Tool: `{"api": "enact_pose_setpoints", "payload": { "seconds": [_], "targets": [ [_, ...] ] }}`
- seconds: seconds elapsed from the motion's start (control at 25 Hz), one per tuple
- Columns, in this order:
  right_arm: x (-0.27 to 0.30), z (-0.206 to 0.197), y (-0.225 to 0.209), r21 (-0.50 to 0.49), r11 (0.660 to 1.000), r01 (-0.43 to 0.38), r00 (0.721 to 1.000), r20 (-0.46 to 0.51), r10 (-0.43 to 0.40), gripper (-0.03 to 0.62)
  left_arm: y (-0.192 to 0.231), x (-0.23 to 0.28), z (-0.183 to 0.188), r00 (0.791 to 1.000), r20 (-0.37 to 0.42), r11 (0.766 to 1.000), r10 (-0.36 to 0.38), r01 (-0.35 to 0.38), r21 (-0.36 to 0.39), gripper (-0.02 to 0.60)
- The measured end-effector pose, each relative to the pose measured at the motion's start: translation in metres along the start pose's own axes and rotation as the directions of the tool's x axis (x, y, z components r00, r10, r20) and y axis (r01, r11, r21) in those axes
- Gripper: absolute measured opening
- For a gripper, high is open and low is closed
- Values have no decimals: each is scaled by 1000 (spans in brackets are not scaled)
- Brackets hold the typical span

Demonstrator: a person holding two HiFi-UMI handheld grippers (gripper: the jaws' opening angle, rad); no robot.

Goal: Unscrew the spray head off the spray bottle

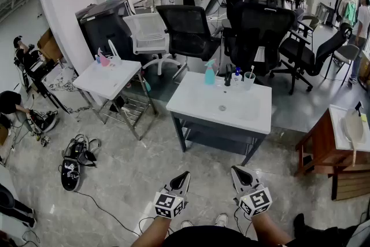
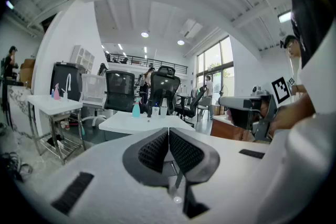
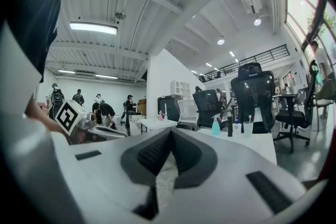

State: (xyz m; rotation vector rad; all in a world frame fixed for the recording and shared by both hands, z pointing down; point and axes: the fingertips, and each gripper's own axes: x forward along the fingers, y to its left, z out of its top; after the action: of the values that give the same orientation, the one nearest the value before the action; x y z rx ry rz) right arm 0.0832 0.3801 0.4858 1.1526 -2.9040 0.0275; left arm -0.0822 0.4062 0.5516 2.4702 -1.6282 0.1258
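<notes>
A teal spray bottle [image 1: 209,73] with a white spray head stands upright at the back edge of the white table [image 1: 202,107]. The same teal spray bottle [image 2: 136,108] shows small and far off in the left gripper view, and the teal spray bottle [image 3: 216,126] likewise in the right gripper view. My left gripper [image 1: 184,175] and right gripper [image 1: 236,171] hang low near my body, well short of the table. Both are shut with nothing between the jaws, tips meeting in the left gripper [image 2: 168,129] view and the right gripper [image 3: 170,131] view.
Beside the bottle stand a dark bottle [image 1: 228,76], a small blue-capped container [image 1: 237,75] and a clear cup [image 1: 249,80]. A second white table [image 1: 101,81] with a pink bottle [image 1: 104,59] is at left, office chairs [image 1: 260,32] behind, a wooden bench [image 1: 324,153] at right, cables [image 1: 75,159] on the floor.
</notes>
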Motion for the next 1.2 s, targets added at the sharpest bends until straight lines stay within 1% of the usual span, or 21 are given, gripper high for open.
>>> {"api": "enact_pose_setpoints", "payload": {
  "seconds": [0.12, 0.32, 0.52, 0.76, 1.2],
  "targets": [
    [0, -1, -4, 5, 1000, 10, 1000, -8, -10, 5, 2, 3, 6, 1000, 15, 1000, 11, -12, 9, 17],
    [0, 1, -7, 7, 1000, 5, 1000, 6, -5, 5, 3, 5, 12, 999, 28, 1000, 20, -21, 19, 17],
    [-3, -1, -10, 12, 1000, 4, 1000, 8, -4, 5, -2, 5, 7, 1000, 15, 999, 24, -24, 27, 17],
    [-6, -6, -24, 1, 1000, 16, 1000, -20, -16, 5, -11, 15, 8, 1000, 7, 999, 26, -27, 36, 17],
    [-22, -14, -64, -1, 999, -34, 998, -46, 34, 6, -41, 50, 6, 999, 7, 997, 53, -53, 49, 17]
  ]
}}
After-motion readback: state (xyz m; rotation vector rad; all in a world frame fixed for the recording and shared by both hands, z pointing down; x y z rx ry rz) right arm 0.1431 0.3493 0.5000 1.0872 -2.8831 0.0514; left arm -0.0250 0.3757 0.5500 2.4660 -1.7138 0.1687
